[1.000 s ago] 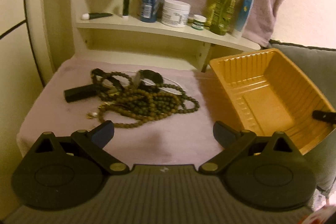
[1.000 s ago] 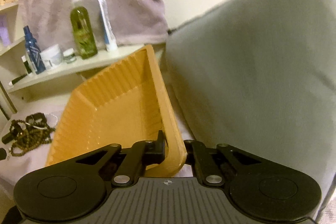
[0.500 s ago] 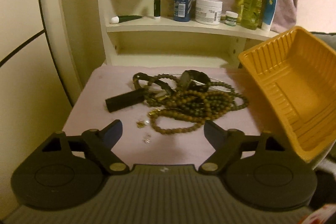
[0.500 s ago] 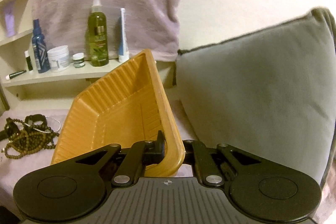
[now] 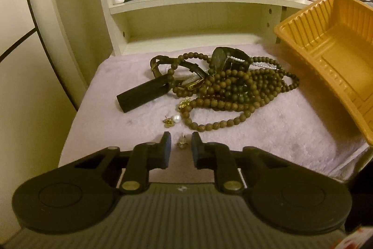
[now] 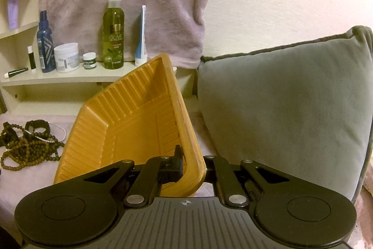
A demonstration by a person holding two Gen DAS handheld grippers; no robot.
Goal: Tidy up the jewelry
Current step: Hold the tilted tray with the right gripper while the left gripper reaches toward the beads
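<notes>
On the lilac-covered desk (image 5: 121,76), the left gripper (image 5: 180,146) has dropped in, its jaws just closing around a small earring (image 5: 181,143) without visibly pinching it yet, while the right gripper (image 6: 193,167) stays clamped on the orange tray (image 6: 130,123), ready to receive.

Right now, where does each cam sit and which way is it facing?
Left wrist: on the left gripper, angled down at the lilac cloth; its jaws have just been closing, and a small gold earring sits between them, untouched. Bead necklaces lie ahead.
Right wrist: on the right gripper, facing the grey cushion and shelf; its jaws are shut on the orange tray wall, tray tilted up.
Shared: orange tray, bead necklaces, olive spray bottle.
</notes>
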